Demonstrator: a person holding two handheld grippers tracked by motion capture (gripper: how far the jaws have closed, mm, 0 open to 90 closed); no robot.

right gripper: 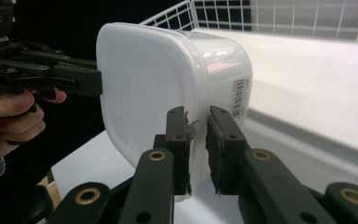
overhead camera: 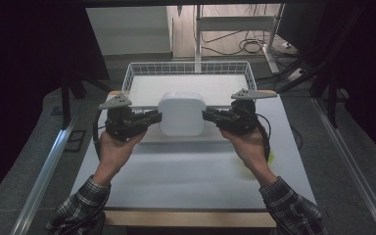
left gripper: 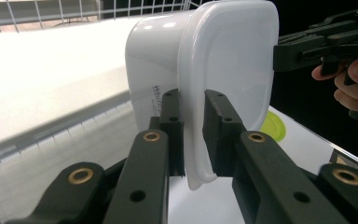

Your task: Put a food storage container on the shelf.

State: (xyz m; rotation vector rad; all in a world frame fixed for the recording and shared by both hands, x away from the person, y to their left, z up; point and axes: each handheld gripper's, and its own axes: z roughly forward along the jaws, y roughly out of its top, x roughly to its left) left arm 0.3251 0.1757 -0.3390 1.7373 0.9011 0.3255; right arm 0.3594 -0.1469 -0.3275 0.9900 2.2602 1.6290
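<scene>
White plastic tub (overhead camera: 181, 114) with rounded corners, square in outline, hangs above the middle of the bench (overhead camera: 186, 171), held between the two grippers, just in front of the white wire basket (overhead camera: 142, 69) that stands at the bench's twelve o'clock edge. The left gripper (overhead camera: 152, 117) bites the tub's thin rim from nine o'clock, its fingers (left gripper: 173, 126) drawn narrow with the rim pinched between them; the right gripper (overhead camera: 210, 116) does the same from three o'clock, fingers (right gripper: 223, 140) narrow on the opposite rim. In the right gripper view a barcode label (right gripper: 239, 97) shows on the tub's side wall.

The bench carries a pale, matte white top with a bare wooden strip along its six o'clock edge. A small yellow-green round thing (overhead camera: 270, 157) lies on it at about four o'clock, half hidden behind the right forearm; what it is cannot be told. Metal rails (overhead camera: 44, 171) run along the grey floor on both sides of the bench. Beyond the basket stand a white metal frame (overhead camera: 230, 22) and loose black cables (overhead camera: 249, 46) on the floor. Dark curtains close off both sides of the room, and nothing can be made out within them. Plaid sleeves (overhead camera: 81, 208) are cut off at the bottom edge.
</scene>
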